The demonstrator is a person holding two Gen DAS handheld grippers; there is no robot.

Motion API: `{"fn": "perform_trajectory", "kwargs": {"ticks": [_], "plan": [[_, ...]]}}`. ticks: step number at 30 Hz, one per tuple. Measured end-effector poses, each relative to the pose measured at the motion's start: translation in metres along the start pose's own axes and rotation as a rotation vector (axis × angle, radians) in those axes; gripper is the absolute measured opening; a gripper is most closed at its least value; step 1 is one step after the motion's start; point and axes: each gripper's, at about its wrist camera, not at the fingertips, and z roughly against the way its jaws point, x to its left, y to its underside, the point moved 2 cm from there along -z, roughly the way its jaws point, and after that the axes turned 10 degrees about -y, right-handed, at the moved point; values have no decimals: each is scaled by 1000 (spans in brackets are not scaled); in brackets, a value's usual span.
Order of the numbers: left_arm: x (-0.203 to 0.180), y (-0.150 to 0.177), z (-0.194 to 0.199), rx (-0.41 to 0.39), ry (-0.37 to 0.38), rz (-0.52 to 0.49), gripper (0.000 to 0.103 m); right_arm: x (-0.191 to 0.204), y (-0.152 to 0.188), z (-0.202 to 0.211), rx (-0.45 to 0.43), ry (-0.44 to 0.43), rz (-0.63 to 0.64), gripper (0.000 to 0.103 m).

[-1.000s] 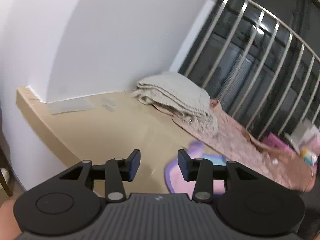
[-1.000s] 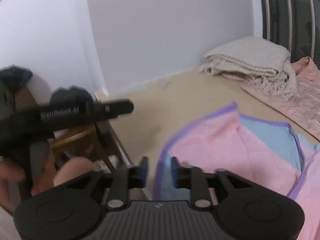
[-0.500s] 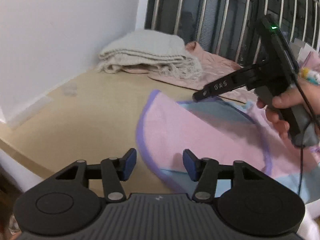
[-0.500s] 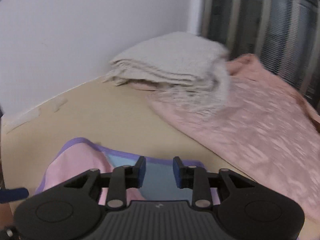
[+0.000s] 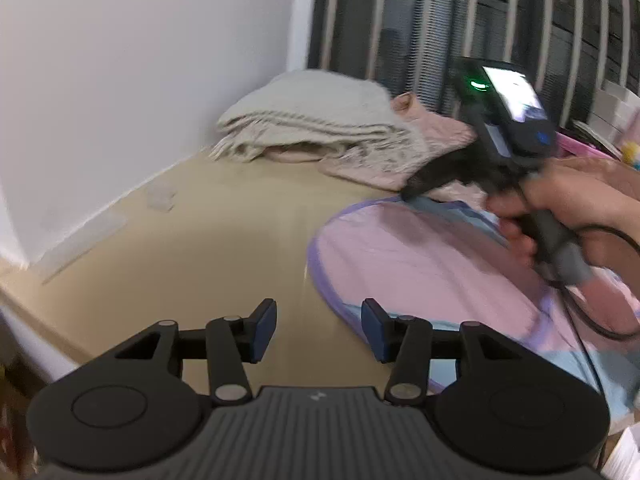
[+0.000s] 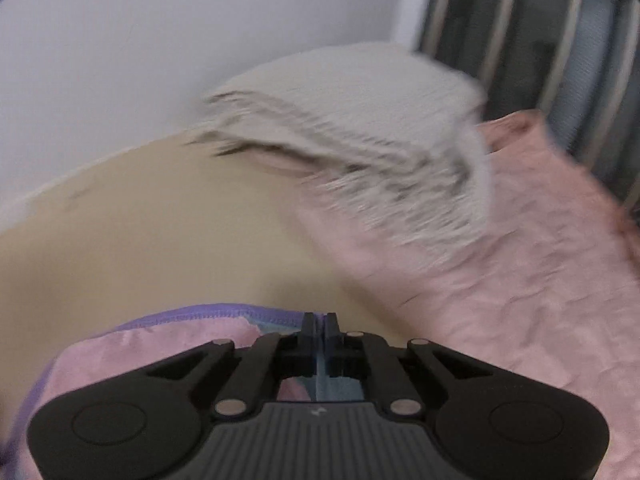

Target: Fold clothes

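1. My left gripper (image 5: pixel 319 322) is black, and its fingers (image 5: pixel 264 322) carry blue pads.
2. The garment (image 5: pixel 420 256) is pink, trimmed with a purple border, with pale blue showing at its edges.
3. The tabletop (image 5: pixel 192 248) is plain beige.
4. The folded blanket (image 5: pixel 316 120) is off-white, ribbed, with a fringe.
5. Under it, the cloth (image 6: pixel 540 260) is dusty pink with a crinkled texture.
6. The wall (image 5: pixel 140 60) is white.
7. My right gripper (image 6: pixel 319 334) is black; a green light (image 5: pixel 478 84) glows on it.
8. The railing bars (image 5: pixel 472 12) are pale against dark.
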Motion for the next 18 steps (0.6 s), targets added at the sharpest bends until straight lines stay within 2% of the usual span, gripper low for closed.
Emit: {"fn": "perform_trajectory", "kwargs": {"ticks": [2, 4, 6, 8, 10, 12, 13, 16, 18], "plan": [[-9, -3, 4, -48, 47, -18, 49, -8, -3, 13, -43, -37, -53, 11], [-19, -7, 7, -84, 110, -38, 52, -15, -7, 27, -87, -74, -105, 29], [-32, -13, 4, -80, 161, -92, 53, -26, 0, 60, -130, -89, -121, 35], [-46, -17, -1, -94, 220, -127, 54, -40, 15, 90, -137, -45, -138, 35], [-60, -17, -9, -74, 259, -164, 54, -52, 38, 113, -116, 26, -151, 35], [-74, -14, -17, 18, 270, -235, 53, -55, 67, 129, -75, 86, -145, 35], [-76, -10, -18, 35, 264, -250, 52, -56, 83, 137, -51, 104, -142, 35], [-72, -2, -5, 32, 237, -249, 52, -49, 118, 145, -12, 92, -146, 34], [-63, 4, 4, 34, 220, -236, 52, -42, 132, 142, -20, 56, -139, 34]]}}
